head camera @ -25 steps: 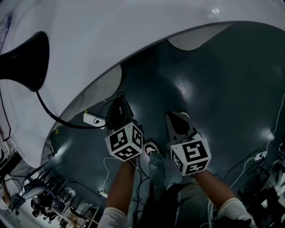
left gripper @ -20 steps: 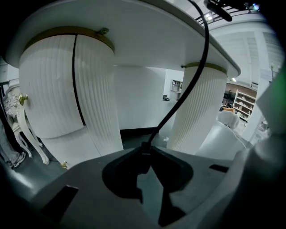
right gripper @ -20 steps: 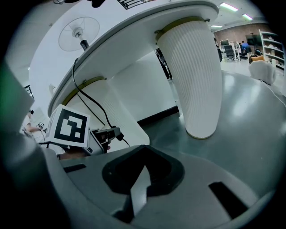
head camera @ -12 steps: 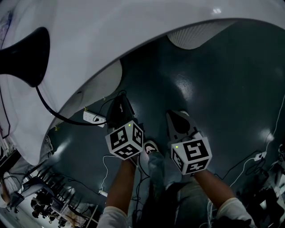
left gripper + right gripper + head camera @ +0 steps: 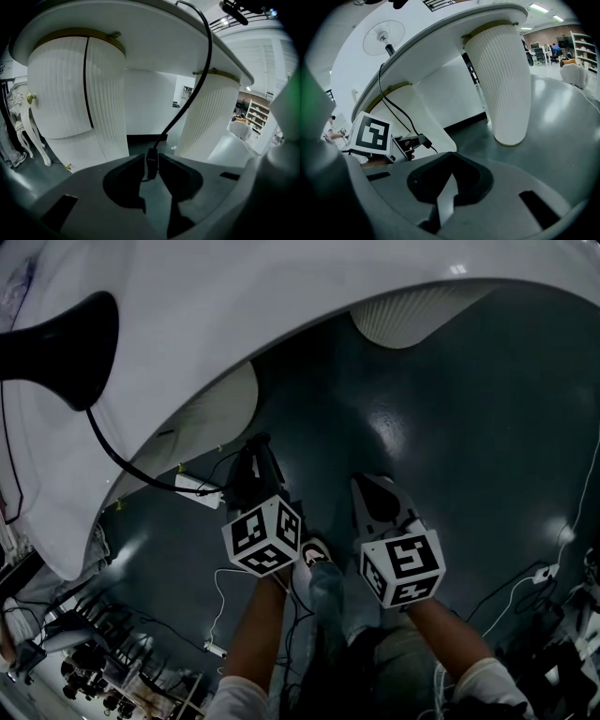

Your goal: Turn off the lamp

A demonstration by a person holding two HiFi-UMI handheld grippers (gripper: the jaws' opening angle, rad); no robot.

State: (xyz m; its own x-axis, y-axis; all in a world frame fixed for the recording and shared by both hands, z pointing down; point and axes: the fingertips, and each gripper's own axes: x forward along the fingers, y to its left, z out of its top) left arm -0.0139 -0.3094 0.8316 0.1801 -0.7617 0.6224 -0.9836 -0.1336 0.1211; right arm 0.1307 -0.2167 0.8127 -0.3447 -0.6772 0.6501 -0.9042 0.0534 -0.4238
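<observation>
The lamp's black base (image 5: 70, 343) stands on the white table (image 5: 281, 296) at the upper left. Its black cord (image 5: 122, 465) drops over the table edge to my left gripper (image 5: 255, 451). In the left gripper view the cord (image 5: 206, 61) ends at a small black inline switch (image 5: 151, 166). The left gripper (image 5: 150, 161) is shut on it from both sides, and its jaws have just been opening slightly. My right gripper (image 5: 367, 486) hangs beside it, shut (image 5: 451, 172) and empty. The scene is dim.
I am low beside the table, over a dark glossy floor. Ribbed white table legs (image 5: 61, 93) (image 5: 501, 79) stand close ahead. A white power strip (image 5: 199, 489) and loose cables (image 5: 525, 582) lie on the floor. The person's shoe (image 5: 319, 554) is between the grippers.
The head view has drifted a little, so the lamp base sits slightly further right. Both grippers keep their places, and the cord still runs to the left one.
</observation>
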